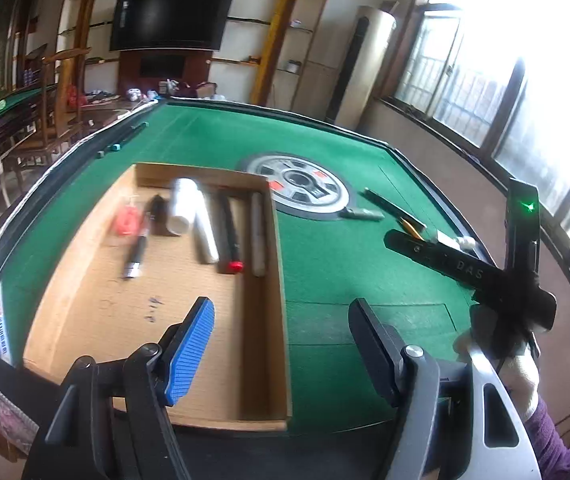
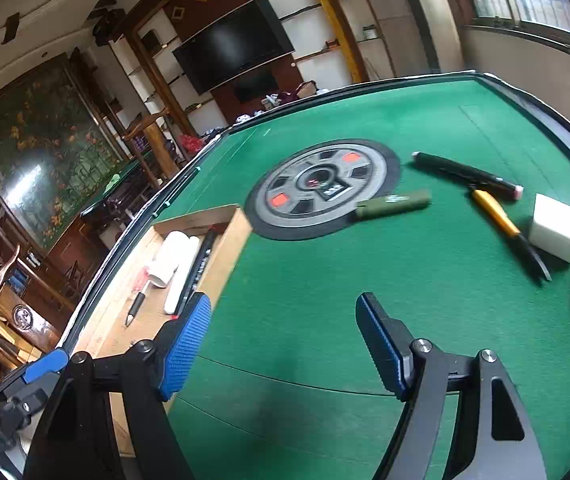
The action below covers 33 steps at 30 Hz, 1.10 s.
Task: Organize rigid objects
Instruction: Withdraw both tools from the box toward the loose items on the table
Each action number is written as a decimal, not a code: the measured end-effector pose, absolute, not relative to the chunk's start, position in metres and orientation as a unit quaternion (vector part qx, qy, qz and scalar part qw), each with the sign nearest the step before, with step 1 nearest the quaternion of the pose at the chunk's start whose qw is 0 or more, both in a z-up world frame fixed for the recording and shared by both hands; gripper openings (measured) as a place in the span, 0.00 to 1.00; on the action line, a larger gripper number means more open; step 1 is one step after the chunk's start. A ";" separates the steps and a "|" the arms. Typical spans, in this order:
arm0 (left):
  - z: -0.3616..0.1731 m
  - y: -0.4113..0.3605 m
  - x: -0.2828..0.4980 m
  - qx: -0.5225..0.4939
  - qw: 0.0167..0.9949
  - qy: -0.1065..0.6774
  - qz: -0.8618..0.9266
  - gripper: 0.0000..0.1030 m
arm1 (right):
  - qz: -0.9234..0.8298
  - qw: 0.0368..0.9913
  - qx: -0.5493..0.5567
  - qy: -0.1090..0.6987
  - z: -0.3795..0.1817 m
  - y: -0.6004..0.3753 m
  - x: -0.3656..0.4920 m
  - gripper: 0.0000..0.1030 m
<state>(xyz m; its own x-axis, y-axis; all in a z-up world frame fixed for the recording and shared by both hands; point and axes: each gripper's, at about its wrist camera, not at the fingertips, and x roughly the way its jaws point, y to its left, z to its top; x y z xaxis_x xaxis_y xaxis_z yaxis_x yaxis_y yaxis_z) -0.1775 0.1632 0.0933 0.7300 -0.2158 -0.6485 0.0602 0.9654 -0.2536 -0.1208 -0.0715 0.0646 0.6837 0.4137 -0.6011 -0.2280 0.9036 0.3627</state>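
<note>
Left wrist view is showing the left gripper hanging with its jaws spread wide and nothing between them, above the near corner of the cardboard tray. At eleven o'clock, pens and a white tube are lying in that tray. Over on the right wrist view, the right gripper is hovering wide apart over green felt, with an olive marker at twelve o'clock and a yellow pen at one o'clock.
</note>
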 end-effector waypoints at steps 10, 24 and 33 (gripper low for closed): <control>0.094 0.123 -0.176 -0.076 0.923 0.368 -0.081 0.71 | 0.163 0.907 0.161 0.353 0.053 -0.102 -0.118 0.72; 0.087 0.116 -0.177 -0.086 0.918 0.374 -0.103 0.71 | 0.147 0.917 0.153 0.339 0.091 -0.142 -0.111 0.72; 0.074 0.113 -0.172 -0.095 0.908 0.391 -0.120 0.71 | 0.082 0.909 0.098 0.396 0.093 -0.184 -0.036 0.74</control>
